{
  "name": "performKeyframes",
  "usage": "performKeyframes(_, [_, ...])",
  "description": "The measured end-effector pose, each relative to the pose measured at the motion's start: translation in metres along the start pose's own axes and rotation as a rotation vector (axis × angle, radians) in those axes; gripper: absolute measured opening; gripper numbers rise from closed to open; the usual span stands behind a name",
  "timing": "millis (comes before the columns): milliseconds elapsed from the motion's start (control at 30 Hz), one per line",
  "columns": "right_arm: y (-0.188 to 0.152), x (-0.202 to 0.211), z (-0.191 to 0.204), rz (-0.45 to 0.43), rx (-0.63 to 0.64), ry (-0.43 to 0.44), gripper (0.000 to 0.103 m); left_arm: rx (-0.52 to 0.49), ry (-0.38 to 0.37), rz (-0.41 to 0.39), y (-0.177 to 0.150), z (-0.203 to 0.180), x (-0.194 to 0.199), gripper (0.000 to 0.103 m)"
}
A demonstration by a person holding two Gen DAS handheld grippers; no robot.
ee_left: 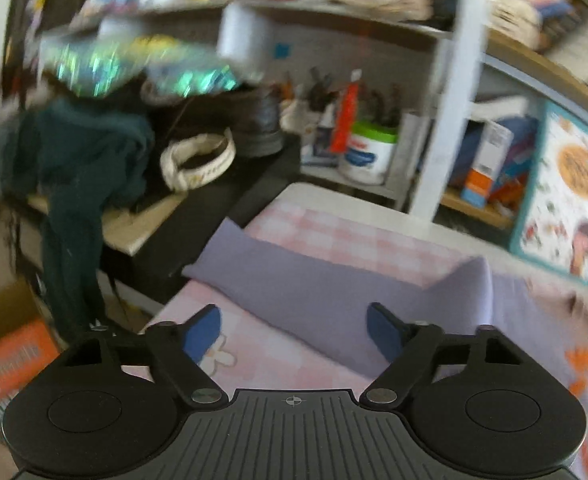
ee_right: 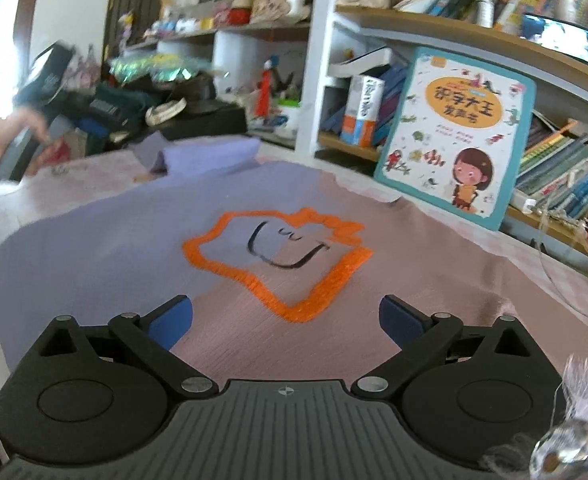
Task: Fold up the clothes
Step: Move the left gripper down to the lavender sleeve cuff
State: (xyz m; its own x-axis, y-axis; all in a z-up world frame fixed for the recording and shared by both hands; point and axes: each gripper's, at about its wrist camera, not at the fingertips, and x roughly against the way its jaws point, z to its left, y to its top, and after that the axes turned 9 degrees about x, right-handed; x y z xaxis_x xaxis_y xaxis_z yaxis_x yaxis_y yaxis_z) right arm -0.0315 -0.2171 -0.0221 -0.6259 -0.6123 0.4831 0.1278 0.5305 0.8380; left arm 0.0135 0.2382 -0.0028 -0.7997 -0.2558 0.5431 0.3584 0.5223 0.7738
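Nearest the right wrist camera, the right gripper [ee_right: 286, 320] holds its blue-padded fingers [ee_right: 172, 320] spread wide with nothing between them, hovering just above the lavender knitted sweater with an orange-outlined emblem [ee_right: 134, 248]. That sweater is the largest thing in view: it lies flat, front up, across the table covered in a pink checked cloth [ee_left: 334, 232], spread out presumably so that its sides and sleeves can be turned inward. Its long lavender sleeve [ee_left: 314, 288] stretches away over the cloth on the far left, lying straight, which makes it an easy first part to fold.

In the left wrist view, the left gripper [ee_left: 294, 334] hangs over that sleeve near its middle; its fingers [ee_left: 204, 332] stand well apart and grip nothing, the right pad over the sleeve, the left over bare cloth. I judge it is lining up to pinch the sleeve, while the right one waits over the body to steady it.

Behind the table, a children's picture book with a teal border [ee_right: 458, 136] leans upright against the wooden bookshelf [ee_right: 474, 36], clear of the folding space. Far left, a dark green garment [ee_left: 82, 160] is heaped on a side desk, likely waiting its turn.
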Motion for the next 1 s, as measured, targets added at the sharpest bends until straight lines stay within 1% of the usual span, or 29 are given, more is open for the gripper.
performKeyframes(67, [0.0,-0.001,0.001,0.004,0.002,0.005,0.1,0.042,0.009,0.011,0.009,0.005,-0.013,0.068])
performKeyframes(133, [0.0,-0.002,0.001,0.007,0.002,0.008,0.1,0.063,0.032,0.023,0.017,0.009,-0.027,0.068])
performKeyframes(233, [-0.001,-0.001,-0.005,0.005,-0.034,0.006,0.1,0.098,0.077,0.056,0.025,0.015,-0.05,0.068])
performKeyframes(333, [-0.003,-0.001,-0.012,0.005,-0.081,0.002,0.1,0.17,0.1,0.08,0.026,0.025,-0.066,0.066])
performKeyframes(400, [-0.004,-0.001,-0.016,0.003,-0.105,0.003,0.1,0.184,0.103,0.062,0.028,0.026,-0.069,0.063])
performKeyframes(433, [-0.004,-0.001,-0.017,0.004,-0.112,0.006,0.1,0.199,0.098,0.061,0.028,0.026,-0.07,0.058])
performKeyframes(467, [-0.004,-0.001,-0.018,0.005,-0.117,0.009,0.1,0.225,0.08,0.062,0.03,0.027,-0.072,0.047])
performKeyframes(500, [-0.004,-0.002,-0.018,0.008,-0.118,0.013,0.1,0.268,0.048,0.068,0.03,0.029,-0.074,0.042])
performKeyframes(533, [-0.004,-0.003,-0.018,0.011,-0.118,0.014,0.1,0.309,0.017,0.073,0.03,0.031,-0.076,0.039])
performKeyframes(600, [-0.004,-0.003,-0.018,0.017,-0.119,0.014,0.1,0.367,-0.031,0.075,0.027,0.033,-0.078,0.039])
performKeyframes(700, [-0.004,-0.004,-0.017,0.021,-0.123,0.011,0.1,0.352,-0.034,0.068,0.023,0.026,-0.077,0.039])
performKeyframes(767, [-0.004,-0.004,-0.018,0.024,-0.128,0.01,0.1,0.362,-0.076,0.102,0.022,0.022,-0.077,0.039])
performKeyframes(800, [-0.004,-0.004,-0.018,0.026,-0.13,0.01,0.1,0.347,-0.085,0.115,0.021,0.018,-0.077,0.039])
performKeyframes(867, [-0.005,-0.005,-0.019,0.031,-0.132,0.009,0.1,0.297,-0.062,0.106,0.02,0.011,-0.077,0.039])
performKeyframes(933, [-0.005,-0.005,-0.018,0.033,-0.127,0.006,0.1,0.288,-0.052,0.095,0.02,0.011,-0.08,0.038])
performKeyframes(1000, [-0.004,-0.005,-0.017,0.033,-0.121,0.003,0.1,0.274,-0.029,0.086,0.021,0.01,-0.083,0.029])
